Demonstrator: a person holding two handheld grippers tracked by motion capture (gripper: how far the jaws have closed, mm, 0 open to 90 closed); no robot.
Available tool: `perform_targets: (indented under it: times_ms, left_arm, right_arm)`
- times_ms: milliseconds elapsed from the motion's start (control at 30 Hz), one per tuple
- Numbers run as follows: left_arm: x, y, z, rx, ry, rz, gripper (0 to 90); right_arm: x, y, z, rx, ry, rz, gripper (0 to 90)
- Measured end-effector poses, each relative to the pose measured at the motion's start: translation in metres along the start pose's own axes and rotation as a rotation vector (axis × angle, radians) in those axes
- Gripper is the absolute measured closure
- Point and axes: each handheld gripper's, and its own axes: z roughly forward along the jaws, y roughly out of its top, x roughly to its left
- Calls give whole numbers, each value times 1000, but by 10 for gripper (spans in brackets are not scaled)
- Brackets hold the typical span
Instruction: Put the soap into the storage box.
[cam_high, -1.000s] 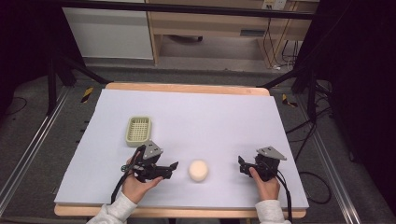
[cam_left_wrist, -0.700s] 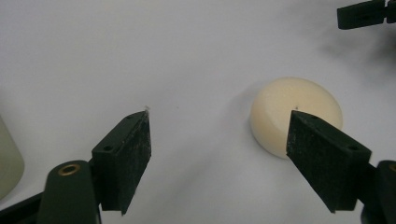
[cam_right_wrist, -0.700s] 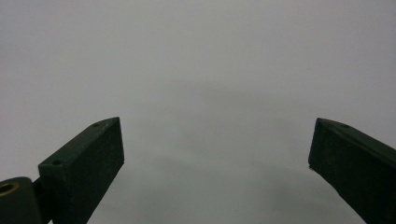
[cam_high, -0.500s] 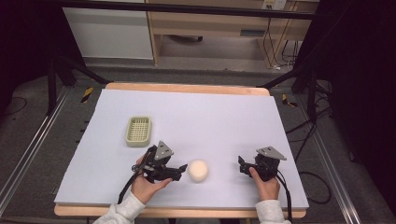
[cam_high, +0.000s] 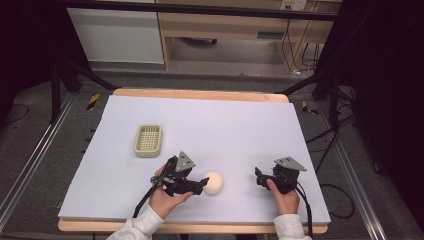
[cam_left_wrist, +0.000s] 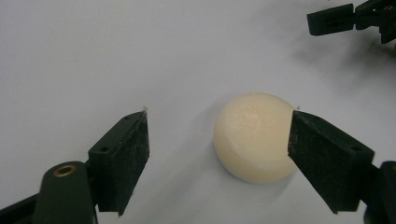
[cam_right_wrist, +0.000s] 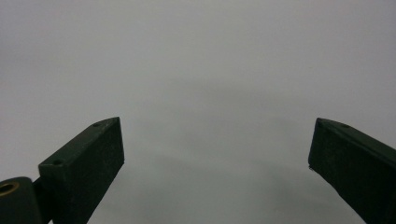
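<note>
One table (cam_high: 300, 150) with a white sheet, two grippers, one green basket (cam_high: 148, 140), one cream ball (cam_left_wrist: 254, 137). The left gripper (cam_left_wrist: 218, 144) is sitting wide open around the ball, gripping nothing, ball just off its right-hand jaw. The right gripper (cam_right_wrist: 217, 154) is hanging wide open, empty, well apart. The basket's lying beyond the left one.

A matt, pale lilac sheet (cam_high: 240, 130) that looks like paper is covering the table, with a light wooden edge (cam_high: 200, 94) showing along the top of the high view. At lower centre, a smooth, cream, soap-like round piece (cam_left_wrist: 254, 135) is showing a faint waxy sheen between the matt black plastic jaws of the left gripper (cam_left_wrist: 217, 154), whose pads (cam_left_wrist: 322, 158) are looking rough and grainy. At left of centre, a pale green ridged tray (cam_high: 148, 140) is looking like dull plastic.
</note>
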Motion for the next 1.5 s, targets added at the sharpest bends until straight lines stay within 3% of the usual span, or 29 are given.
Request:
perform_targets:
  times_ms: [467, 1033, 1500]
  left_arm:
    - [-12, 5, 12, 17, -24, 8, 182]
    - [-22, 3, 30, 78, -33, 29, 141]
    - [-24, -1, 43, 111, -39, 29, 138]
  right_arm:
    - [0, 0, 0, -1, 1, 0, 38]
    - [0, 0, 0, 0, 1, -4, 39]
    - [0, 0, 0, 1, 3, -4, 38]
